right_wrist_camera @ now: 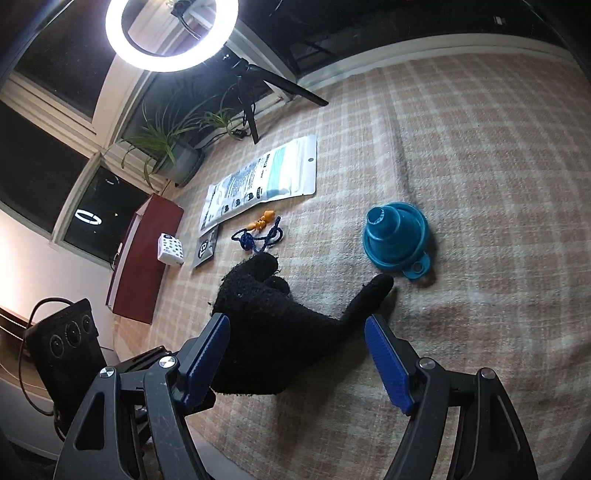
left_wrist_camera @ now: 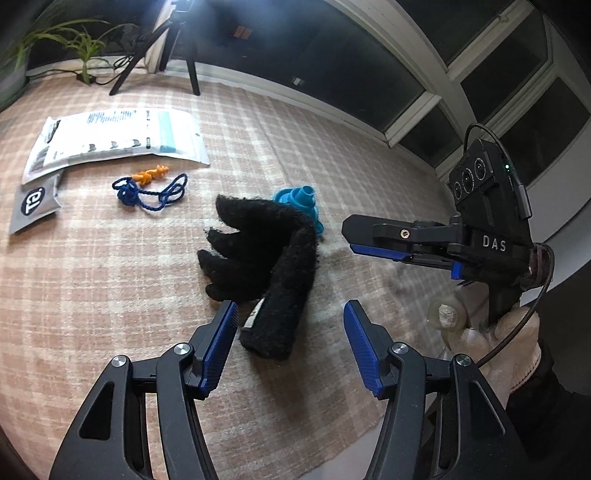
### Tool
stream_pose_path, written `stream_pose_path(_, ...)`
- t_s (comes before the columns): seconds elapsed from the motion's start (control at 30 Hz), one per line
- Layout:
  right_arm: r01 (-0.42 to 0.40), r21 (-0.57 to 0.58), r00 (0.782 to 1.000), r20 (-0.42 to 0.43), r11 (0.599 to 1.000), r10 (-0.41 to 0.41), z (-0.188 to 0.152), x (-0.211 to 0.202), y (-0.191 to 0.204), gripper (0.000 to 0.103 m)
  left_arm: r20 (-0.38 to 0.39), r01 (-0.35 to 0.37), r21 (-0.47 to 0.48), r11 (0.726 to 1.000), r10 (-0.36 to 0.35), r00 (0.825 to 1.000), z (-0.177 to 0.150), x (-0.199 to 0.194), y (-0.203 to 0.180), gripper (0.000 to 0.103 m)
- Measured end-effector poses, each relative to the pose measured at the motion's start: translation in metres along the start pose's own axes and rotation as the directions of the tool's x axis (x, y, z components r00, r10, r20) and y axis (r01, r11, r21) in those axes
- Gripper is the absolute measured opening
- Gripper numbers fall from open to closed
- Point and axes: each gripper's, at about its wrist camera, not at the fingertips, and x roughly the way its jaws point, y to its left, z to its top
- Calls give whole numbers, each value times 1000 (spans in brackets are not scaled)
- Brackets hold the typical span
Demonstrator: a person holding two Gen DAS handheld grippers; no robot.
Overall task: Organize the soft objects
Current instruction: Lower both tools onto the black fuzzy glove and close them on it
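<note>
A black knit glove [left_wrist_camera: 264, 258] lies on the checked blanket [left_wrist_camera: 110, 288], its cuff toward me. My left gripper [left_wrist_camera: 290, 314] is open, its jaws on either side of the cuff, not touching it. My right gripper [right_wrist_camera: 295, 328] is open and empty just above the glove [right_wrist_camera: 273, 332]; it shows from the side in the left wrist view [left_wrist_camera: 351, 240]. A blue collapsible funnel [right_wrist_camera: 397, 236] sits beyond the glove. Orange earplugs on a blue cord [left_wrist_camera: 151, 186] lie further left.
A white mask packet [left_wrist_camera: 114, 140] and a small grey sachet [left_wrist_camera: 33, 203] lie at the far left. A tripod [left_wrist_camera: 159, 51], a ring light [right_wrist_camera: 171, 33] and potted plants [right_wrist_camera: 170, 144] stand at the blanket's far edge. A red box [right_wrist_camera: 144, 254] stands off the blanket.
</note>
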Motion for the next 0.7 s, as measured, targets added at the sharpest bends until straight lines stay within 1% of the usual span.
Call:
stream_pose_path(0.17, -29, 11, 999, -25, 1000, 29, 2, 8, -2, 72, -10, 1, -14, 1000, -1, 1000, -2, 7, 5, 59)
stream_pose_path(0.37, -41, 23, 997, -57, 999, 42, 2, 20, -4, 72, -29, 9, 0, 1000, -9, 1000, -3, 16, 1, 59)
stream_pose_path(0.57, -72, 60, 995, -65, 996, 75, 5, 26, -11, 72, -37, 5, 1, 1000, -5, 999, -2, 24, -1, 59)
stream_pose_path(0.7, -80, 63, 994, -74, 995, 85, 6, 30, -11, 72, -42, 3, 1, 1000, -3, 999, -1, 29, -1, 59)
